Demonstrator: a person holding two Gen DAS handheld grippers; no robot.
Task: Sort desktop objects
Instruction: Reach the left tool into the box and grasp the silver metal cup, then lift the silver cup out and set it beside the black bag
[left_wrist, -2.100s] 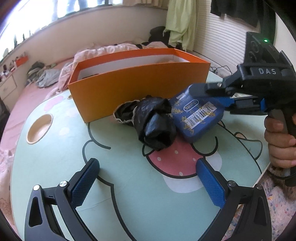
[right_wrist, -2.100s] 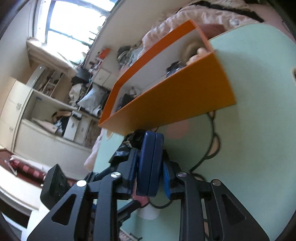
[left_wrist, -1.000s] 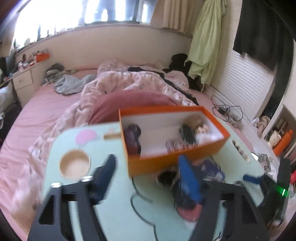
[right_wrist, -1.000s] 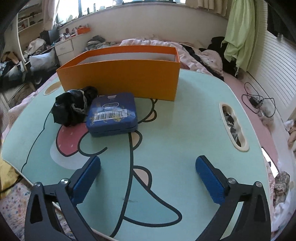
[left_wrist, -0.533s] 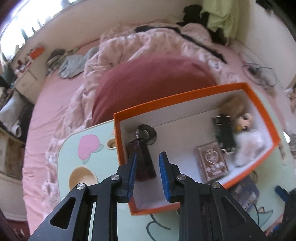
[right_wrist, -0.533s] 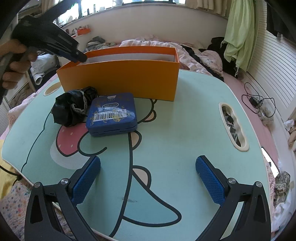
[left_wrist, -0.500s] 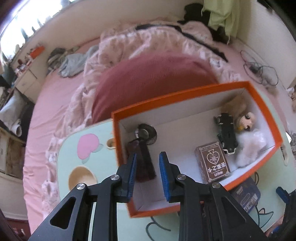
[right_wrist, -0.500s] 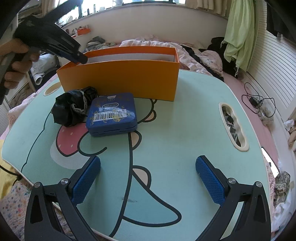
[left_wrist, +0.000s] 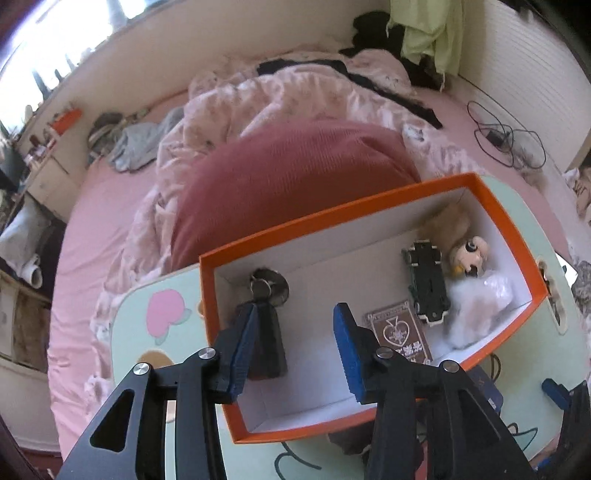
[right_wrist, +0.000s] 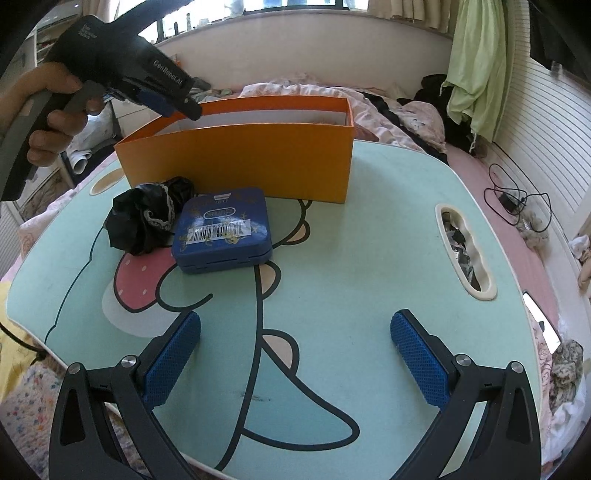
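Blue ribbed pads on the left gripper (left_wrist: 295, 347) are standing partly apart over the orange box (left_wrist: 369, 206), its jaws having just been opening, with nothing pressed between them; the dark tasselled keyring (left_wrist: 266, 332) is lying on the box floor just beside the left pad, apparently let go. Doing this step well probably means lifting straight up so the pad is not dragging the tassel back out. The right gripper (right_wrist: 295, 354) is hovering with jaws wide and empty over the desk (right_wrist: 369, 258). Still waiting there are the blue tin (right_wrist: 223, 230), flat, hard and rounded at the corners with a barcode label, and touching it the crumpled black cloth (right_wrist: 146, 216), soft and lace-edged. Inside the white-lined cardboard box are also resting a brown card pack (left_wrist: 400, 334), a toy car (left_wrist: 428, 284) lying belly-up, and a doll (left_wrist: 469, 258).
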